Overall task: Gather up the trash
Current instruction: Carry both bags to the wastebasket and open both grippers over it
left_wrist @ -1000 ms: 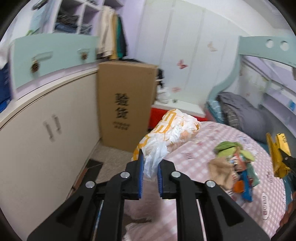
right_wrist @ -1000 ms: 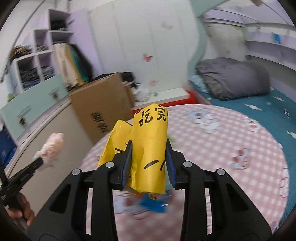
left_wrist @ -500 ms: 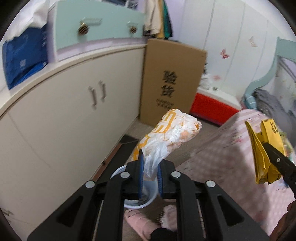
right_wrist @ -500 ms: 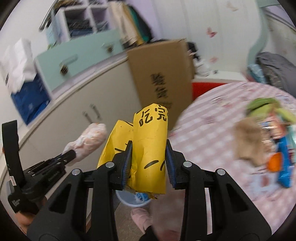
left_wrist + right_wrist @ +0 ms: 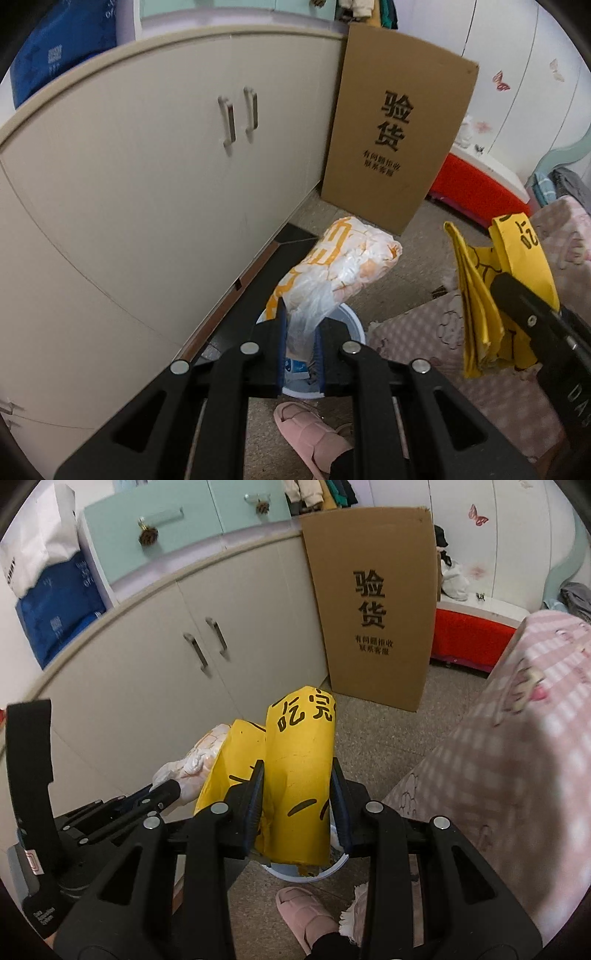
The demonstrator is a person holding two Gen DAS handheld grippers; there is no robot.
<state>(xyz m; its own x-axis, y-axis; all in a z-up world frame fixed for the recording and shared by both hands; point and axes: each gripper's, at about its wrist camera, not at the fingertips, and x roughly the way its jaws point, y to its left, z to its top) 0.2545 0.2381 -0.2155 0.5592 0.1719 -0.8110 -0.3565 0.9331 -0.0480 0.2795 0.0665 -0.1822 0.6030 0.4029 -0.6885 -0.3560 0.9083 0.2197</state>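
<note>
Both grippers point down and forward over the floor beside the cabinet (image 5: 147,177). The left gripper (image 5: 300,332) is clamped on the neck of one orange-printed clear plastic bag (image 5: 340,266), which juts up and forward above the pale blue bin (image 5: 352,325) on the floor. The right gripper (image 5: 297,801) is clenched on one folded yellow wrapper (image 5: 299,775), held just right of the bag and also above the bin (image 5: 332,871); its black characters include 吃完. One cardboard box (image 5: 399,125) leans against the cabinet, printed 验货 with smaller lines beneath too small to read surely. One pink slipper (image 5: 314,435) shows below the bin, and two handles (image 5: 240,114) sit on the cabinet doors.
</note>
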